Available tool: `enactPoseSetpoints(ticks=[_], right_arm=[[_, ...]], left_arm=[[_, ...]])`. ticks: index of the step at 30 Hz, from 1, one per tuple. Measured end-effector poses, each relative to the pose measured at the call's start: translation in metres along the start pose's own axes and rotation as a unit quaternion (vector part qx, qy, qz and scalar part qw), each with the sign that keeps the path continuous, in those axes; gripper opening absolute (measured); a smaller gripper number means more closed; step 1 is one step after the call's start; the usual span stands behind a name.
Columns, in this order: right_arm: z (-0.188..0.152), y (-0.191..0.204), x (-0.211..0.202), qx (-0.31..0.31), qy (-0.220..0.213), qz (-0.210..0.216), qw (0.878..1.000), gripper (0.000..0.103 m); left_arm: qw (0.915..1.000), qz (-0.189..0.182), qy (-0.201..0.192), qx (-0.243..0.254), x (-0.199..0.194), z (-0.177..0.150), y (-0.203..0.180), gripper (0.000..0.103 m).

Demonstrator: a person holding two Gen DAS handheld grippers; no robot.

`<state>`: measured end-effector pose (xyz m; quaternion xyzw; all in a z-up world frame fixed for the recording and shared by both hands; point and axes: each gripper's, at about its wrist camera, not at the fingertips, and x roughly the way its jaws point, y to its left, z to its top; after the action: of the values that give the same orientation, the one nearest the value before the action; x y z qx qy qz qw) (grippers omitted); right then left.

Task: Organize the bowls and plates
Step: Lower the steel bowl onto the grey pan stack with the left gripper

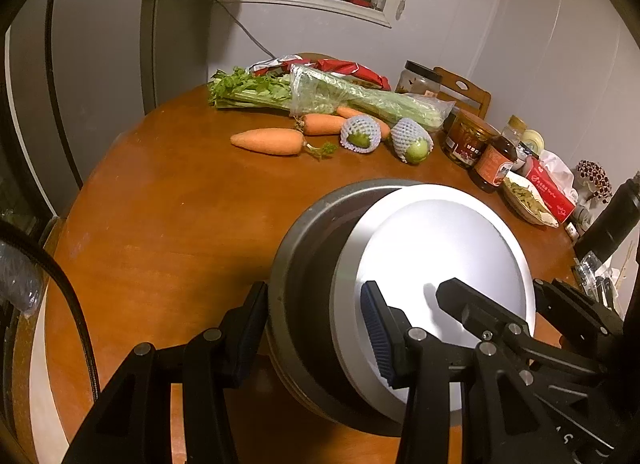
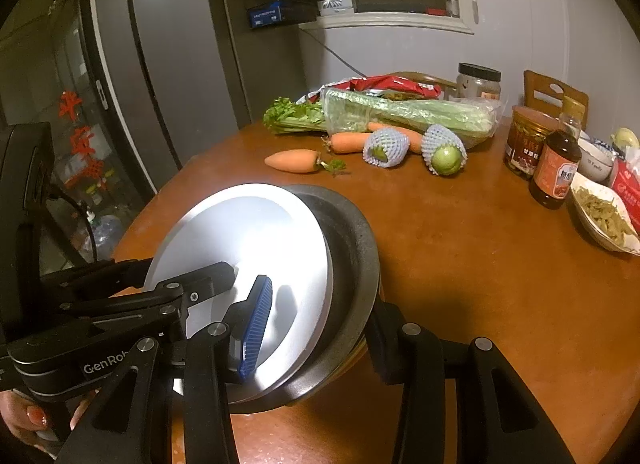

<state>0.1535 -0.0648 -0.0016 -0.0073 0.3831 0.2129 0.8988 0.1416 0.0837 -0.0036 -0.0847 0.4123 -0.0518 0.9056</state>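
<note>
A white plate (image 1: 440,248) lies inside a dark grey bowl (image 1: 312,248), and the pair is held tilted over the round wooden table (image 1: 180,204). My left gripper (image 1: 314,304) is shut on the near rim of this stack, one finger outside the grey wall and the blue pad on the white plate. From the opposite side, my right gripper (image 2: 320,304) clamps the same stack, its blue pad on the white plate (image 2: 248,232) and its other finger under the grey bowl (image 2: 352,232). Each view shows the other gripper's finger resting on the plate.
Carrots (image 1: 268,141), bagged celery (image 1: 340,98) and two foam-netted fruits (image 1: 360,134) lie at the table's far side. Jars and a sauce bottle (image 2: 554,168), a dish of green beans (image 2: 604,216) and a red tissue box stand at the right. A fridge (image 2: 160,64) stands left.
</note>
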Motion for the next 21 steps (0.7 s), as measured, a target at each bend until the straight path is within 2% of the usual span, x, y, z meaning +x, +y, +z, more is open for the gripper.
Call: enactPoseSetpoints(ticks=[21], right_arm=[[0.0019,0.0031,-0.0036,-0.005,-0.003,-0.016,1.000,0.046]], left_arm=[[0.9999,0.003,-0.009,0.002,-0.0070,-0.0011,0.0000,0.048]])
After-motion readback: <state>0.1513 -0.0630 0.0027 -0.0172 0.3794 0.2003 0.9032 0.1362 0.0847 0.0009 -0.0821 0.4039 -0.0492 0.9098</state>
